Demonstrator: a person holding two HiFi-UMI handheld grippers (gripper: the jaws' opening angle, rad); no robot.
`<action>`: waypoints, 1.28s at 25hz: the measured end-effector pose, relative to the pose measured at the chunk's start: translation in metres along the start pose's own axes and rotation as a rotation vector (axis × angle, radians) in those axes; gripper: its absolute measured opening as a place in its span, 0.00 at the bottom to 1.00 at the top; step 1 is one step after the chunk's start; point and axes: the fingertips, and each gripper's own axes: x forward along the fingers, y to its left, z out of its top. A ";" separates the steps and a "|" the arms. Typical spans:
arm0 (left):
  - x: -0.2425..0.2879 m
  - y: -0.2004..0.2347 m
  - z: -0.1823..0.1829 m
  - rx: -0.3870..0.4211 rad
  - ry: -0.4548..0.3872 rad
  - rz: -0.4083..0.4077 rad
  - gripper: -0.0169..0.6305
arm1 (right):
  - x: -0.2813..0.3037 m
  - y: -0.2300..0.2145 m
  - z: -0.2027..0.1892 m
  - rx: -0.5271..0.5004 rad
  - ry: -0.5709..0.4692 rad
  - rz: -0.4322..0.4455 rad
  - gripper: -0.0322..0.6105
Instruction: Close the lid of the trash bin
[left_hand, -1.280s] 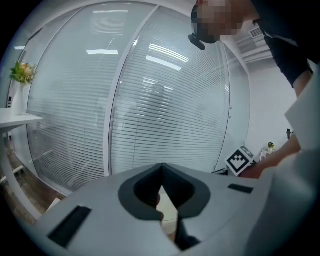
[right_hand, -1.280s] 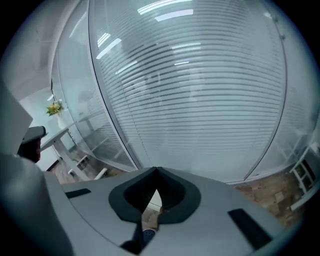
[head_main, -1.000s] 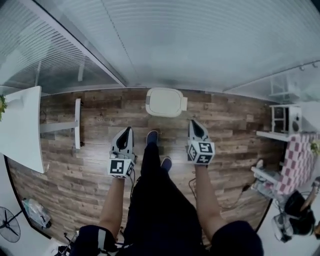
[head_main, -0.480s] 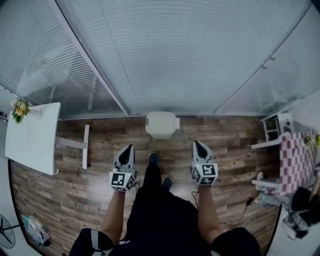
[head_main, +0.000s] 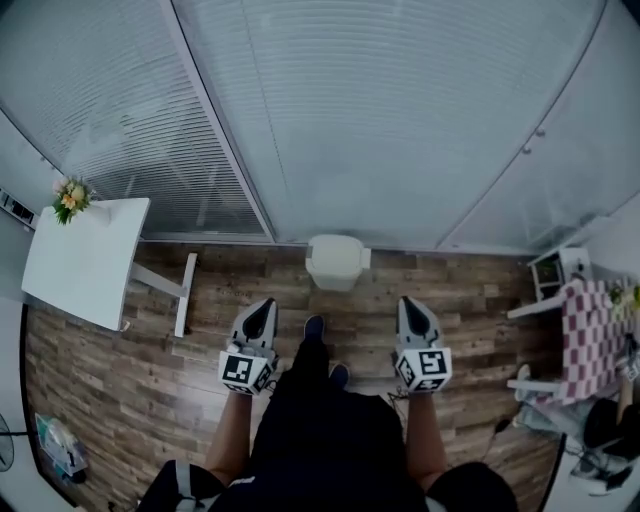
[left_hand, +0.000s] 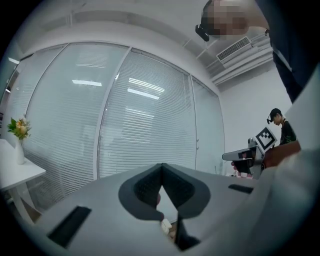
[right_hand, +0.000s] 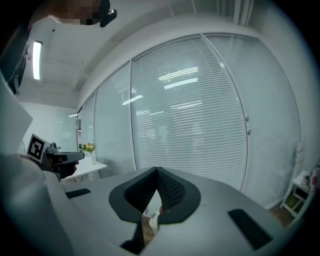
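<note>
In the head view the trash bin (head_main: 335, 262) stands on the wood floor (head_main: 150, 390) close to the wall of blinds (head_main: 400, 120), and its lid (head_main: 336, 246) appears to lie flat on top, though the steep angle does not show whether it is fully seated. The left gripper (head_main: 262, 308) and right gripper (head_main: 412, 305) are held either side of the person's shoe (head_main: 313, 327), both well apart from the bin, so nothing is bearing on the lid. If it has not latched, it could spring back unnoticed. A white table (head_main: 85, 260) with flowers (head_main: 70, 195) stands off to the left, clear of any reach. In the left gripper view the left gripper (left_hand: 161, 172) has its jaws pressed together with nothing between them and looks out at the blinds, not down at the bin. A move from this pose would begin with the target almost out of sight and could land off the lid's middle. In the right gripper view the right gripper (right_hand: 156, 172) is likewise closed and empty, with only a small pale shape, too small to identify, below the pads. With closed jaws a hard push is the likely contact, and the free-standing bin might then slide or tip toward the blinds.
</note>
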 end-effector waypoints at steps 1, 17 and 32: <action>-0.003 0.004 0.004 -0.005 -0.020 0.009 0.04 | -0.001 0.005 0.003 -0.010 -0.003 0.002 0.06; -0.007 0.032 0.017 -0.018 -0.064 -0.008 0.04 | 0.000 0.024 0.021 -0.006 0.025 -0.054 0.05; -0.002 0.043 0.025 -0.013 -0.073 -0.021 0.04 | 0.005 0.039 0.033 -0.043 0.017 -0.041 0.05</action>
